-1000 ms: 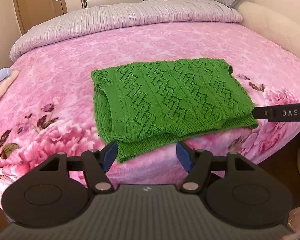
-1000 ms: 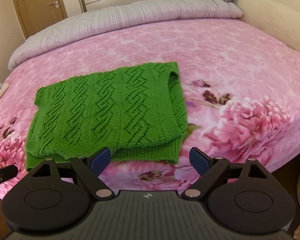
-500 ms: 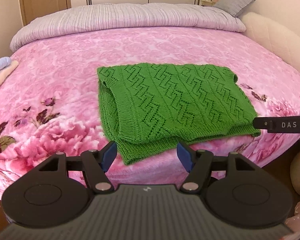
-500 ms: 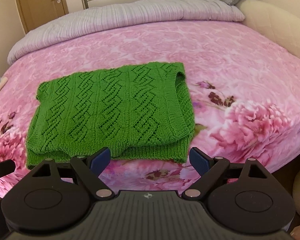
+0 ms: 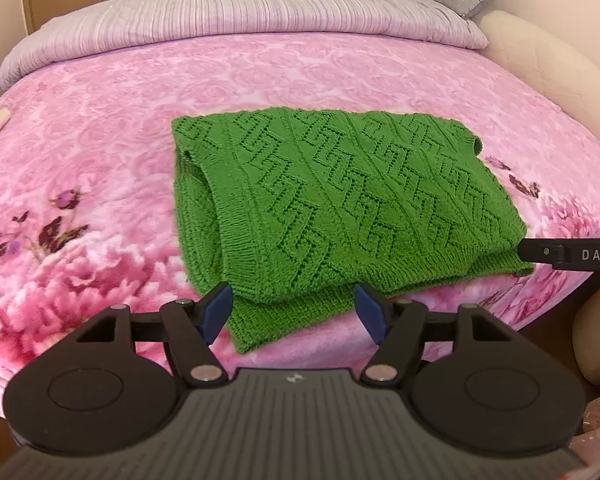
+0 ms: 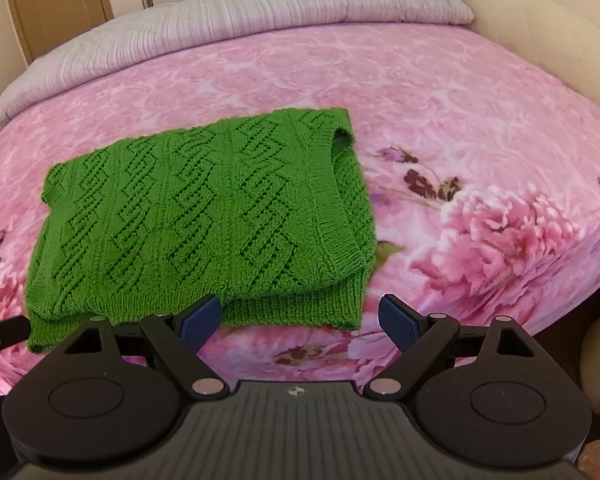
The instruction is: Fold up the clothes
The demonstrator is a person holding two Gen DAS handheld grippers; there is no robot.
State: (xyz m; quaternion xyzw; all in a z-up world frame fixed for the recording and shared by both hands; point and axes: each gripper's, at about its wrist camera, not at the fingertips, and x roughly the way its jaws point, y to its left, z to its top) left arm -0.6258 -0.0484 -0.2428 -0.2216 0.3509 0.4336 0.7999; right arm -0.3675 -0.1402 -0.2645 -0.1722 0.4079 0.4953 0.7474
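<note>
Green knit sweater [image 5: 340, 204] is lying folded near the foot of the pink floral bed [image 5: 100, 120], long axis running sideways; we are holding left claw [image 5: 296, 314] and right claw [image 6: 300, 318] spread, empty, nothing blocking; grey duvet [image 5: 236, 12] beyond.

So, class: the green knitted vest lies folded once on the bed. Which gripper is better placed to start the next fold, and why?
Probably the left gripper: its open jaws straddle the green knitted vest's near hem. The right gripper, also open, sits mostly past the vest's corner, over the pink floral blanket.
</note>
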